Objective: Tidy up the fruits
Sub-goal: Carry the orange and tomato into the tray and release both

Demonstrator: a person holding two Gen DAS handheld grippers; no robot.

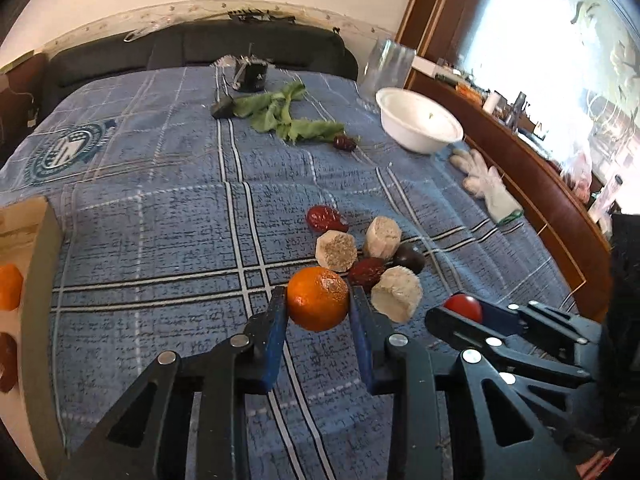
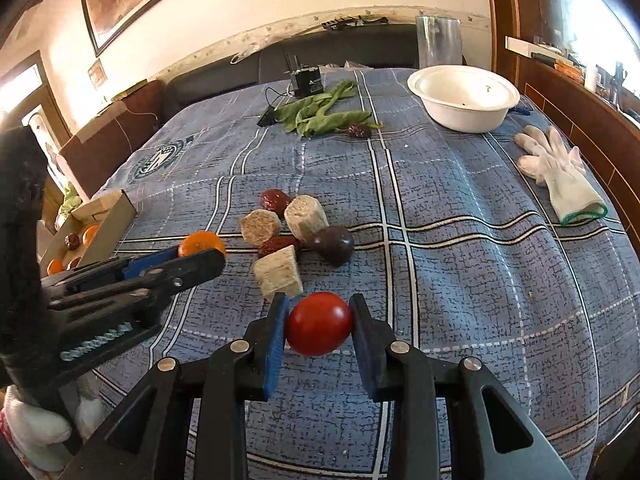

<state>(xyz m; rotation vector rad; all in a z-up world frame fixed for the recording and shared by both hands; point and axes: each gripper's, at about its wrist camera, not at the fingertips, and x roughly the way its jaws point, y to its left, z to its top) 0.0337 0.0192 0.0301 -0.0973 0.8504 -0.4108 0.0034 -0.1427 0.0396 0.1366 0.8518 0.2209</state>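
Observation:
My left gripper (image 1: 319,299) is shut on an orange mandarin (image 1: 318,298), held just above the blue checked cloth (image 1: 160,240). My right gripper (image 2: 319,322) is shut on a red cherry tomato (image 2: 319,323). Each gripper also shows in the other view: the right gripper (image 1: 460,312) beside the left, the left gripper (image 2: 200,254) with the mandarin (image 2: 201,243). Behind them lies a cluster: three pale cut stalk pieces (image 1: 397,293), two red dates (image 1: 325,219) and a dark round fruit (image 2: 334,244). A cardboard box (image 2: 106,226) at the left holds mandarins and dates.
A white bowl (image 2: 464,98) stands at the back right, a white glove (image 2: 560,176) lies near the right edge. Green leaves (image 2: 320,114), another date (image 2: 359,131) and a black device (image 2: 306,82) are at the back. A clear glass (image 2: 438,42) stands behind the bowl.

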